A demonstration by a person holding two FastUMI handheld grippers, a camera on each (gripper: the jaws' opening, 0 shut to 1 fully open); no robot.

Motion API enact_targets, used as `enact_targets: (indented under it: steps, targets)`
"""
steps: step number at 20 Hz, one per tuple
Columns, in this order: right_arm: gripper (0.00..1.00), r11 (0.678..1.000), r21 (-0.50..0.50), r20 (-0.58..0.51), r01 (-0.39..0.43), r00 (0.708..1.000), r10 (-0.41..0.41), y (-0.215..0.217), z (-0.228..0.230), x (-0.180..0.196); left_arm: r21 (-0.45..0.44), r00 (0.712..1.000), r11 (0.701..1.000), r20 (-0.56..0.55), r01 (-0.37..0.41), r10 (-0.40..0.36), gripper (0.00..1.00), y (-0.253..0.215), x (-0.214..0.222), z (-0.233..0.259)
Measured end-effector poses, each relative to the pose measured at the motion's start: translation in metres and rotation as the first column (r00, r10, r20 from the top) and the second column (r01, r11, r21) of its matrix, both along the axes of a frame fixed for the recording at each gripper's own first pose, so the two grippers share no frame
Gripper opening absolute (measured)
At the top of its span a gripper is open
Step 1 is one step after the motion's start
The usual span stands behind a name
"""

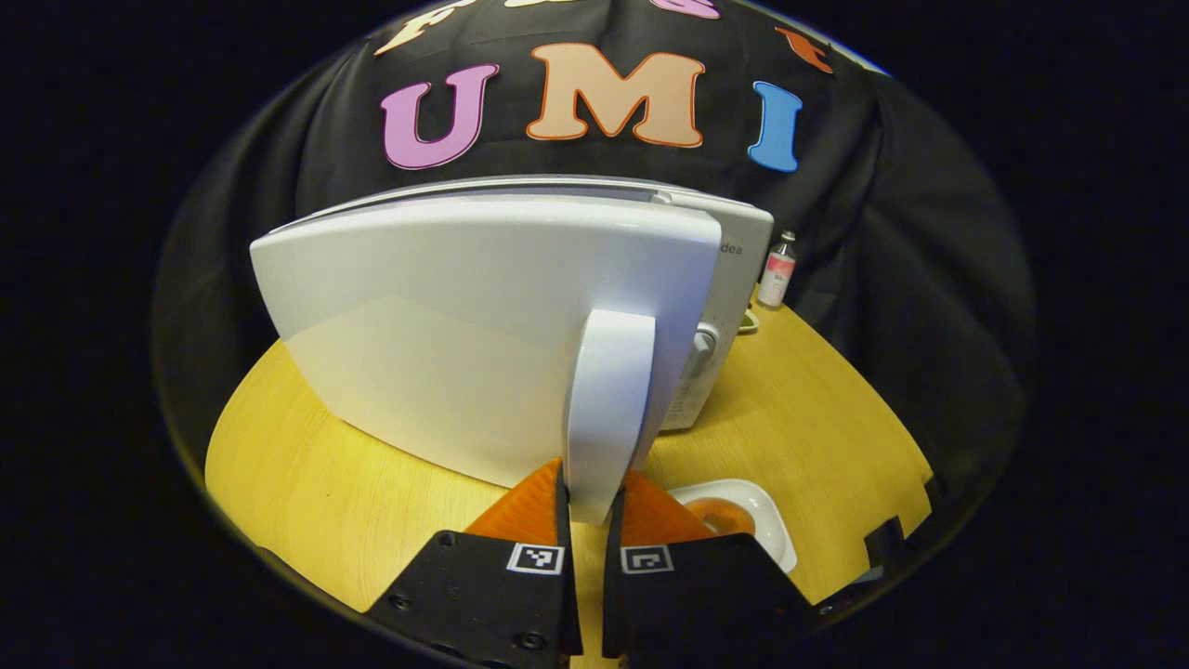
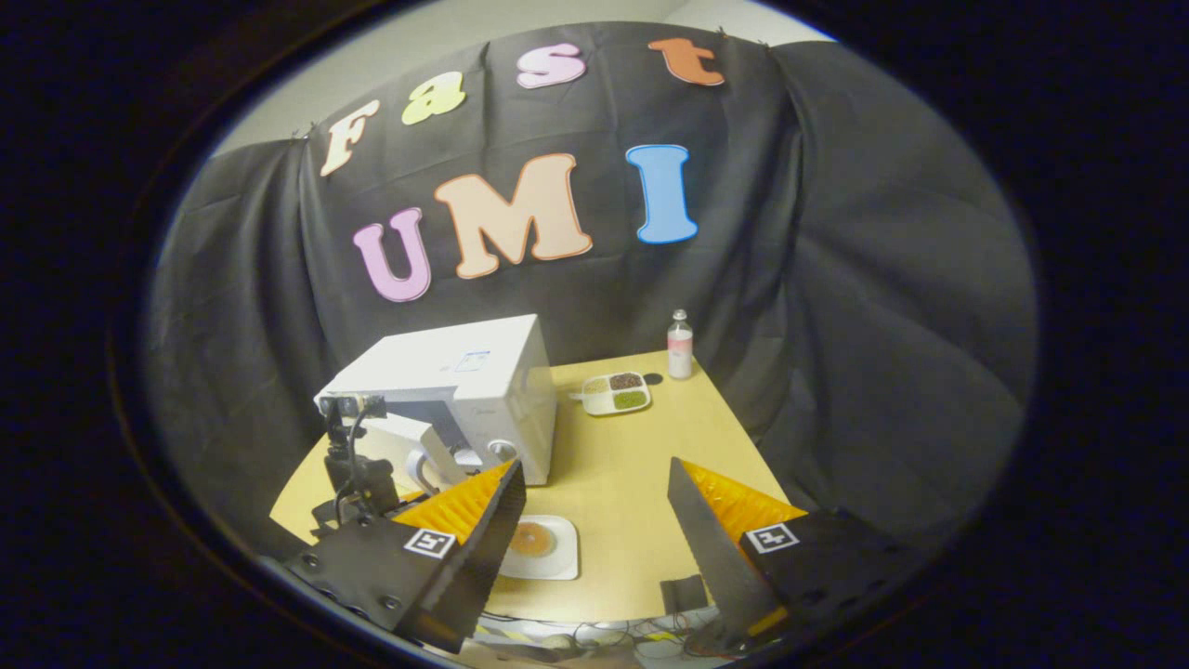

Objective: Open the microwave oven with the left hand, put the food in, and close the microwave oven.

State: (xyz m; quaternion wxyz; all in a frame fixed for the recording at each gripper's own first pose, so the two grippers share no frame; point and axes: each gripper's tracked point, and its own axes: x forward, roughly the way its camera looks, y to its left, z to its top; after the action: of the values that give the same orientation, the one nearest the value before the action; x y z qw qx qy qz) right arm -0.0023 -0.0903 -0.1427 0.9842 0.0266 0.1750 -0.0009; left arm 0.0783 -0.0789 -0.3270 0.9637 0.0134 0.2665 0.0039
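Observation:
The white microwave (image 2: 483, 367) stands at the back left of the round wooden table (image 2: 632, 455). Its door (image 1: 464, 316) is swung partly outward. My left gripper (image 1: 592, 492) is shut on the door's upright white handle (image 1: 608, 400), one finger on each side. The right gripper view shows that gripper and its camera mount (image 2: 358, 478) in front of the door. The food, a round brown piece (image 2: 532, 539), lies on a white square plate (image 2: 557, 567) near the table's front edge; the plate (image 1: 766, 511) also shows to the right of my left fingers. My right gripper (image 2: 594, 465) hangs open, high above the plate, holding nothing.
A divided white tray (image 2: 615, 392) with beans or grains sits to the right of the microwave. A small bottle (image 2: 680, 346) stands behind it by the wall, also seen at the oven's side (image 1: 778, 271). Bare tabletop (image 1: 325, 483) lies under the door.

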Motion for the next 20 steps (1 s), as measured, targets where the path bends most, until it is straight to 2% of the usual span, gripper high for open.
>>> enact_targets:
  steps: [2,4,5,6,7,9,11,13,14,15,18,19,20]
  targets:
    - [0.92,0.999,-0.023,-0.007,-0.036,0.999,0.036,0.004,-0.003,0.001,0.023,1.0,1.0,-0.003,-0.007,0.007,0.12,0.006,-0.013,0.0]
    - [0.92,0.997,-0.03,-0.012,-0.068,0.998,0.068,0.008,-0.007,0.001,0.009,0.999,0.999,-0.01,-0.038,0.038,0.16,0.008,-0.018,-0.002]
    - [0.97,0.996,-0.029,-0.017,-0.082,0.997,0.081,0.011,-0.009,0.001,-0.001,0.999,0.999,-0.012,-0.052,0.052,0.16,0.01,-0.024,-0.002]
    - [0.92,0.995,-0.027,-0.023,-0.094,0.995,0.094,0.012,-0.012,0.0,-0.01,0.998,0.998,-0.013,-0.065,0.065,0.19,0.012,-0.029,-0.001]
    - [0.97,0.994,-0.023,-0.028,-0.105,0.994,0.104,0.014,-0.014,0.0,-0.02,0.997,0.997,-0.017,-0.075,0.075,0.19,0.013,-0.032,-0.002]
    - [0.97,0.993,-0.016,-0.033,-0.12,0.992,0.12,0.015,-0.016,-0.001,-0.036,0.994,0.994,-0.022,-0.104,0.103,0.23,0.018,-0.037,-0.003]
    - [0.97,0.991,-0.014,-0.04,-0.13,0.991,0.129,0.012,-0.019,0.0,-0.046,0.99,0.989,-0.028,-0.139,0.138,0.31,0.025,-0.04,-0.003]
    - [0.97,0.99,-0.011,-0.046,-0.138,0.989,0.138,0.009,-0.023,0.001,-0.045,0.987,0.986,-0.027,-0.161,0.16,0.46,0.03,-0.043,-0.003]
    - [0.97,0.99,-0.01,-0.05,-0.142,0.989,0.141,0.006,-0.025,0.003,-0.041,0.985,0.984,-0.028,-0.173,0.172,0.63,0.033,-0.045,-0.004]
    - [0.97,0.989,-0.008,-0.055,-0.146,0.988,0.145,0.003,-0.027,0.004,-0.039,0.982,0.981,-0.029,-0.19,0.189,0.65,0.037,-0.047,-0.004]
    - [0.97,0.987,-0.001,-0.067,-0.159,0.985,0.158,-0.003,-0.034,0.011,-0.054,0.97,0.968,-0.029,-0.244,0.243,0.86,0.047,-0.057,-0.004]
    - [0.97,0.987,-0.002,-0.071,-0.163,0.984,0.162,-0.006,-0.036,0.014,-0.064,0.965,0.963,-0.034,-0.261,0.26,0.89,0.05,-0.061,-0.004]
    - [0.92,0.986,-0.003,-0.072,-0.166,0.984,0.166,-0.008,-0.037,0.015,-0.073,0.962,0.96,-0.036,-0.272,0.27,0.94,0.051,-0.064,-0.005]
